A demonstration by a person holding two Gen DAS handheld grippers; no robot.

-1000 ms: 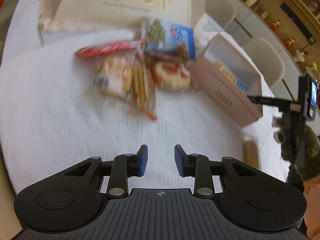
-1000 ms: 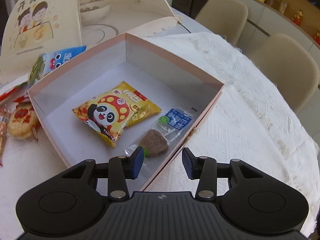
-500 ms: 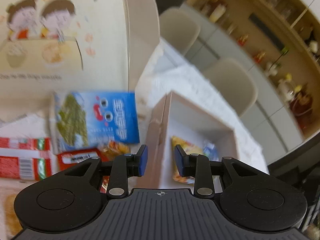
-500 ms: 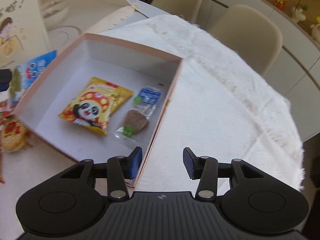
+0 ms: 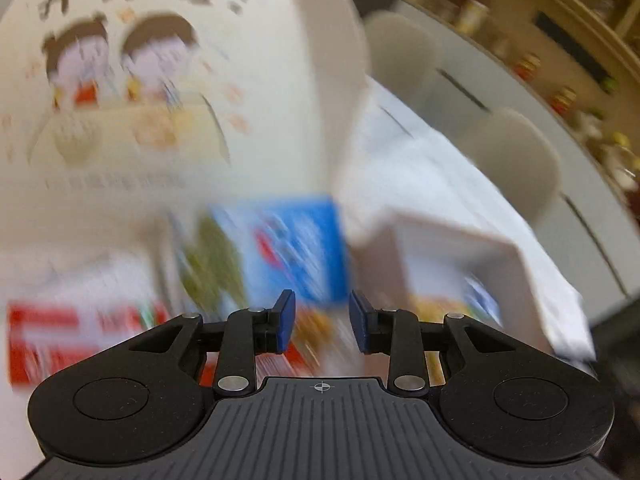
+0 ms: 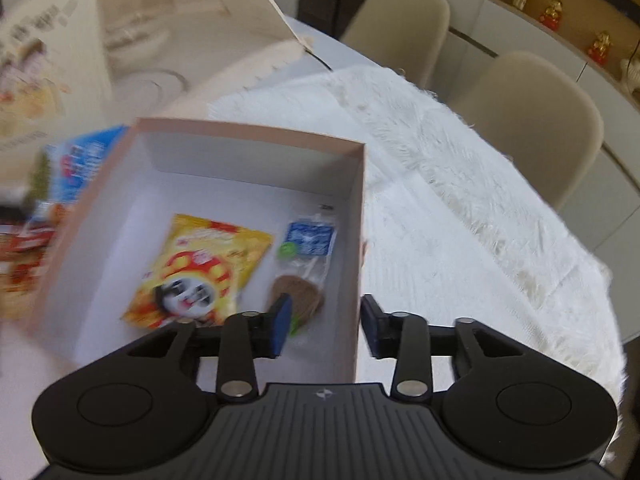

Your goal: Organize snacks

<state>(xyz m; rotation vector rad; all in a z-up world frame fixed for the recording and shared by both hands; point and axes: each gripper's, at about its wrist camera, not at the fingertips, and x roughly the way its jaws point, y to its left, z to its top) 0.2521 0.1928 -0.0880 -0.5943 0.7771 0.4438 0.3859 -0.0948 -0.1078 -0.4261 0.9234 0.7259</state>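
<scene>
A pink open box (image 6: pixel 248 130) lies on the white tablecloth and holds a yellow panda snack bag (image 6: pixel 200 272) and a clear packet with a brown biscuit (image 6: pixel 300 276). My right gripper (image 6: pixel 325 326) is open and empty, its jaws astride the box's right wall. In the blurred left wrist view my left gripper (image 5: pixel 320 322) is open and empty, just before a blue seaweed packet (image 5: pixel 292 248), with a red packet (image 5: pixel 60 340) at left and the box (image 5: pixel 448 256) at right. The blue packet also shows in the right wrist view (image 6: pixel 76 164).
A cream mesh food cover with a cartoon print (image 5: pixel 160 80) stands behind the snacks; plates show under it (image 6: pixel 152 80). Beige chairs (image 6: pixel 532 120) stand around the round table. A cabinet with jars (image 6: pixel 560 8) runs along the far wall.
My left gripper has swung from well back on the cloth up to the snack pile and box. My right gripper has shifted so its jaws straddle the box's right wall.
</scene>
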